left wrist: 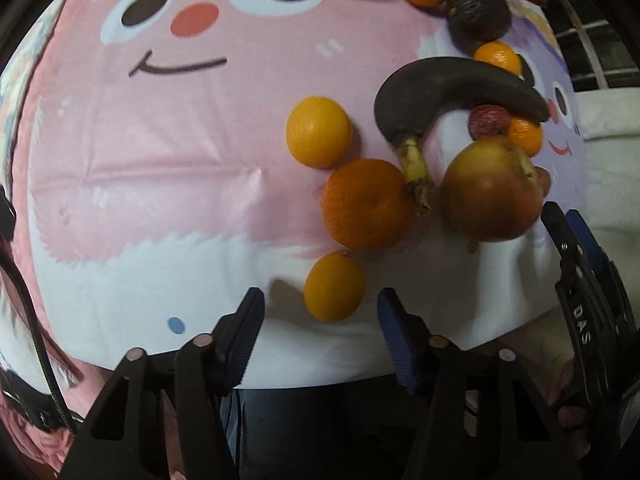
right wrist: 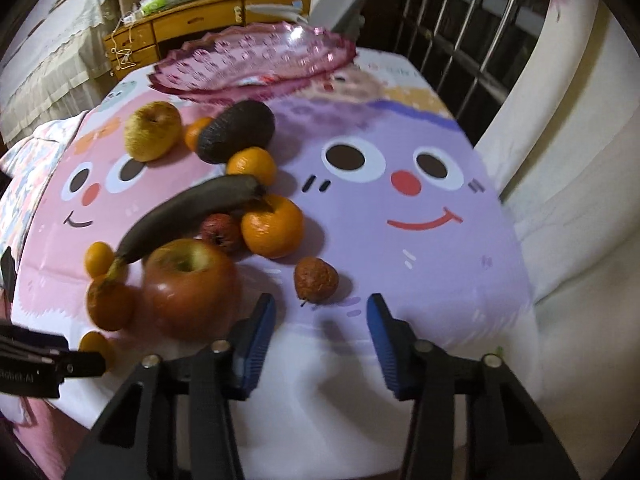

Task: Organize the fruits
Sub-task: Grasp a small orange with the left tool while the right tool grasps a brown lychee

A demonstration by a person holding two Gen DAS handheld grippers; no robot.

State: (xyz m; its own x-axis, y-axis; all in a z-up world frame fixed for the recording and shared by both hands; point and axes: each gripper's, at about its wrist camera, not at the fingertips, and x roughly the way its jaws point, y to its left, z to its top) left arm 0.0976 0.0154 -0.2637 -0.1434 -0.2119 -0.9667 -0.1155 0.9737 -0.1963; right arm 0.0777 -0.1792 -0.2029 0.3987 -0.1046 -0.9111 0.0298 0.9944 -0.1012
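Note:
Fruits lie loose on a cartoon-face tablecloth [right wrist: 400,240]. A red apple [right wrist: 188,280], a blackened banana [right wrist: 188,212], several oranges [right wrist: 272,228], a dark avocado [right wrist: 236,130], a yellow-green apple [right wrist: 152,130] and a small wrinkled red fruit [right wrist: 316,280] show in the right wrist view. A pink glass fruit plate [right wrist: 256,60] stands behind them. My right gripper [right wrist: 320,320] is open, just short of the wrinkled fruit. My left gripper [left wrist: 320,312] is open, with a small orange [left wrist: 334,286] between its tips; the red apple [left wrist: 492,190] and banana [left wrist: 452,96] lie beyond.
A white sofa or cushion [right wrist: 580,200] borders the table on the right. A metal window grille [right wrist: 460,20] stands behind it. A wooden desk [right wrist: 192,20] with clutter is at the back left. The right gripper's side [left wrist: 588,308] shows in the left wrist view.

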